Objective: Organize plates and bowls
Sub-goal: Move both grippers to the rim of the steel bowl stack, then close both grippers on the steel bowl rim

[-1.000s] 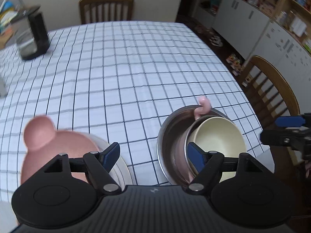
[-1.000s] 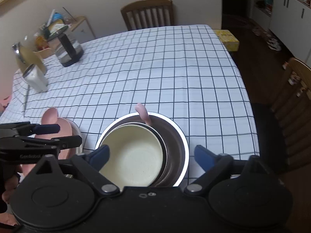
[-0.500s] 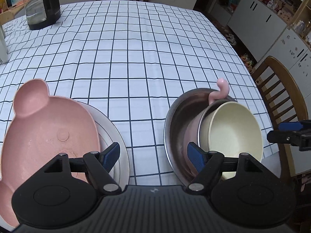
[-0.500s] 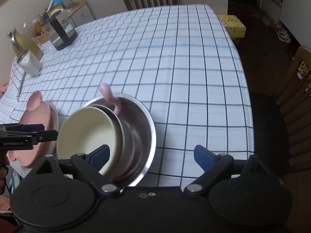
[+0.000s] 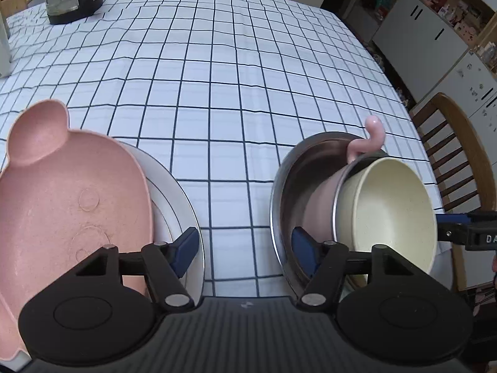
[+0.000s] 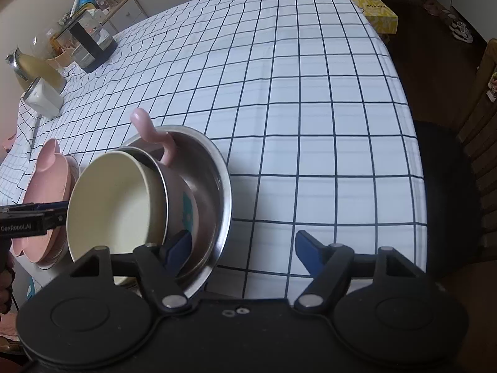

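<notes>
Checked tablecloth [image 5: 217,93] lay bare from the bowls to the far edge. Steel bowl [image 6: 217,180] as landmark: it sat tilted at the near table edge, pink handled bowl [image 6: 180,199] nested inside, cream bowl [image 6: 115,205] inside that. Left of it, apart, pink plate [image 5: 62,199] lay on white plate [image 5: 174,199]. Left gripper [image 5: 242,248] hovered wide open between stacks. Right gripper [image 6: 239,248] was open, its left finger inside the steel bowl's rim.
</notes>
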### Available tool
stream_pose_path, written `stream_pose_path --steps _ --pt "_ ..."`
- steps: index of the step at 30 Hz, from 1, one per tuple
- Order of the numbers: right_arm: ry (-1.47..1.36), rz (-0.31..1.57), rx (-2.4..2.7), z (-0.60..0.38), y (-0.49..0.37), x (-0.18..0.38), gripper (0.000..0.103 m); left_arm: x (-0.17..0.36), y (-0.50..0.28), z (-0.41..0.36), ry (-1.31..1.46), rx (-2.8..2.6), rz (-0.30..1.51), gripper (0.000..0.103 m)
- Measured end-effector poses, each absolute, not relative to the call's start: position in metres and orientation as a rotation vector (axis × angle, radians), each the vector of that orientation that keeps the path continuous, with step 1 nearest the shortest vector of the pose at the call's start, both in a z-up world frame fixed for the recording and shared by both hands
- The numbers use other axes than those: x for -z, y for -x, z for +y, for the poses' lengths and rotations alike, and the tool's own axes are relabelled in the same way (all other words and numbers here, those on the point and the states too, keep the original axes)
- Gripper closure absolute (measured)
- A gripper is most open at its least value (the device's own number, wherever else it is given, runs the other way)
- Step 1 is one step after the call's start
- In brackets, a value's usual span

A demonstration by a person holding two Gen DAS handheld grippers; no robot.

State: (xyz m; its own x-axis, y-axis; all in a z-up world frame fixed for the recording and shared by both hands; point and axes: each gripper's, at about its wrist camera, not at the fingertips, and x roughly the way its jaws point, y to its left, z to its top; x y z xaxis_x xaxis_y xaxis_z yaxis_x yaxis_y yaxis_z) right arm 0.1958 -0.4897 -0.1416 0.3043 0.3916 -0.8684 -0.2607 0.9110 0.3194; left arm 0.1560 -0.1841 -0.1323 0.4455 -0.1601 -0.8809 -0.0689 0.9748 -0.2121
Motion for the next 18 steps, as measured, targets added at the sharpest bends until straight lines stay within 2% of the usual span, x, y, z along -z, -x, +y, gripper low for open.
stream_pose_path --steps 2,6,8,10,18 --pt "-0.128 1.193 -0.434 -0.489 -0.196 0.143 0.033 0.133 -0.160 -0.185 0.215 0.052 1.111 0.038" --pt "-0.126 1.203 -0.428 -0.485 -0.194 0.147 0.043 0.130 -0.169 -0.184 0.173 0.063 1.110 0.040" --pt "-0.129 1.208 -0.411 -0.484 -0.192 0.148 0.047 0.127 -0.173 -0.188 0.135 0.079 1.103 0.044" --pt "-0.144 1.213 -0.391 -0.483 -0.188 0.149 0.052 0.127 -0.179 -0.191 0.128 0.099 1.112 0.053" --pt "-0.188 1.226 -0.349 -0.476 -0.175 0.152 0.059 0.142 -0.180 -0.203 0.132 0.146 1.198 0.066"
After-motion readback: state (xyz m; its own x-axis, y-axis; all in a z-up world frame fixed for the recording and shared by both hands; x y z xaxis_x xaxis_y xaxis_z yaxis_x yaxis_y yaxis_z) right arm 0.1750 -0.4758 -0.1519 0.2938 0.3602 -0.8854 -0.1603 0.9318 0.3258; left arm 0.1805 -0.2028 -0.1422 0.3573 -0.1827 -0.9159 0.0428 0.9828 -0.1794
